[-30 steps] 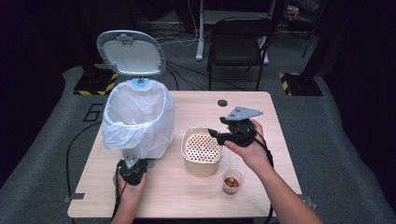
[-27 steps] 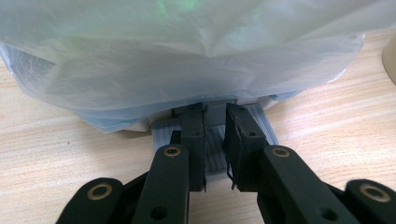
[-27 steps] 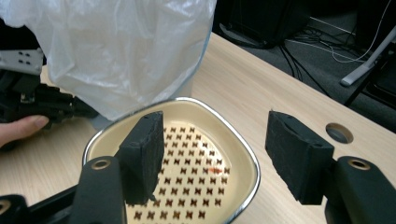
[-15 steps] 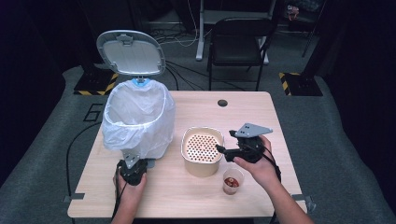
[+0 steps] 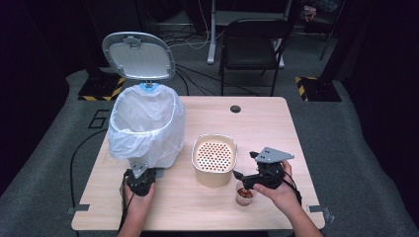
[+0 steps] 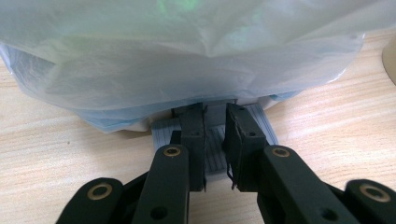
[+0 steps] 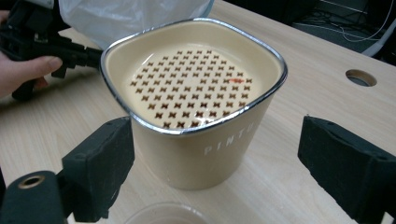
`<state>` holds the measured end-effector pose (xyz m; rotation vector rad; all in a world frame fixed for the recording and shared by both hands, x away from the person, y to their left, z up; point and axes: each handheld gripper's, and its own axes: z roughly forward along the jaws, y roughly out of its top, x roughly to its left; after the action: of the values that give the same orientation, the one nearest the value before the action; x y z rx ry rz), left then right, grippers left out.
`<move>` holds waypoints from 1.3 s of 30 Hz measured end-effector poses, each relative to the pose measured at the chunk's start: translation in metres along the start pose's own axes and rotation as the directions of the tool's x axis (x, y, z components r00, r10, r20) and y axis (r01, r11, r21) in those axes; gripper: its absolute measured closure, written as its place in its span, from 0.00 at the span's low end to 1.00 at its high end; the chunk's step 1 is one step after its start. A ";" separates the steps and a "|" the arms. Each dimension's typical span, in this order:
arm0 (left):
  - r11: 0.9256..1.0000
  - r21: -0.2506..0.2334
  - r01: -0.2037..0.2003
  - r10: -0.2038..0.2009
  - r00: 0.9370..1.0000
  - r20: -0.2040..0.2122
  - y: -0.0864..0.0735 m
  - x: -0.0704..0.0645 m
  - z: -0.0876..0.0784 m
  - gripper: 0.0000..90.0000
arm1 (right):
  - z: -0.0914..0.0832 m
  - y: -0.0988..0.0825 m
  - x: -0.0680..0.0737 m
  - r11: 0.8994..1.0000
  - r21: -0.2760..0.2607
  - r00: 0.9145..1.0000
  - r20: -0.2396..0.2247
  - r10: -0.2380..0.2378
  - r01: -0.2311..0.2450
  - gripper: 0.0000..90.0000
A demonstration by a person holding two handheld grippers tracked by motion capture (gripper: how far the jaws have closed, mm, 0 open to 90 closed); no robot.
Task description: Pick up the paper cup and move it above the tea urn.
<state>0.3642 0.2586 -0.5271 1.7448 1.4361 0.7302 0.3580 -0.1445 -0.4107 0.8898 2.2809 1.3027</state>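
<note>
A pedal bin (image 5: 146,126) lined with a white bag stands at the table's left, its grey lid (image 5: 138,56) raised. My left gripper (image 5: 140,174) rests shut on the bin's grey foot pedal (image 6: 261,123), its jaws (image 6: 215,114) nearly touching. A beige container (image 5: 214,159) with a perforated insert stands mid-table. Right of it, near the front edge, is a small clear cup (image 5: 244,193) with reddish-brown contents. My right gripper (image 5: 244,165) hovers just above the cup; its jaws have just been opening and now stand wide, with nothing gripped. It (image 7: 219,154) faces the container's wall (image 7: 187,158), with the cup rim (image 7: 163,214) below.
A round cable hole (image 5: 235,108) is in the table's far side. A black chair (image 5: 252,44) stands behind the table. Cables trail over the grey floor. The other hand and its gripper (image 7: 70,53) appear at the top left of the right gripper view.
My right gripper has come down and toward the front edge, from beside the beige container to just above the cup, and its jaws have opened wider. The left gripper has stayed on the pedal.
</note>
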 end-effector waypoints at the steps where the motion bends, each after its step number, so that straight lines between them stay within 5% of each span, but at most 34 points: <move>1: 1.000 -0.020 0.021 -0.021 1.000 0.002 0.000 -0.002 0.001 0.87 | 0.000 -0.002 0.001 1.000 0.000 1.000 -0.001 0.000 0.000 0.10; 6: 1.000 -0.005 0.004 -0.004 1.000 -0.002 0.000 0.000 0.000 0.87 | -0.004 -0.015 0.003 1.000 -0.006 1.000 -0.005 0.013 -0.013 0.07; 8: 0.999 -0.024 0.026 -0.026 1.000 0.001 0.000 -0.002 0.001 0.87 | -0.004 -0.019 0.004 1.000 -0.005 1.000 -0.005 0.014 -0.014 0.06; 10: 1.000 -0.004 0.001 -0.001 1.000 -0.001 0.000 0.000 0.000 0.87 | -0.003 -0.024 0.005 1.000 -0.002 1.000 -0.013 0.019 -0.019 0.05; 16: 0.999 -0.020 0.026 -0.026 1.000 0.004 0.000 -0.002 0.001 0.87 | 0.000 -0.037 0.008 1.000 0.020 1.000 -0.015 0.012 -0.012 0.04; 19: 1.000 -0.001 0.002 -0.002 1.000 0.000 0.000 0.000 0.000 0.87 | 0.002 -0.044 0.010 0.999 0.029 1.000 -0.024 0.016 -0.015 0.04; 24: 0.999 -0.021 0.026 -0.026 1.000 0.004 0.000 -0.002 0.001 0.87 | 0.004 -0.053 0.013 0.999 0.037 0.999 -0.036 0.023 -0.021 0.07; 25: 1.000 0.000 0.001 -0.001 1.000 0.000 0.000 0.000 0.000 0.87 | 0.005 -0.054 0.014 0.999 0.038 0.999 -0.034 0.024 -0.022 0.08; 26: 1.000 -0.019 0.024 -0.024 1.000 0.003 0.000 -0.002 0.001 0.87 | 0.006 -0.055 0.014 0.999 0.041 0.999 -0.039 0.021 -0.019 0.08; 28: 1.000 0.000 0.000 0.000 1.000 -0.001 0.000 0.000 0.000 0.87 | 0.007 -0.057 0.015 0.999 0.047 0.999 -0.040 0.017 -0.015 0.08; 39: 1.000 0.000 0.004 -0.004 1.000 0.001 0.000 0.000 0.000 0.87 | 0.013 -0.070 0.018 0.998 0.058 0.999 -0.044 0.011 -0.009 0.15</move>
<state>0.3642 0.2588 -0.5270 1.7422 1.4382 0.7268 0.3289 -0.1506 -0.4771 0.9015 2.3620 1.2781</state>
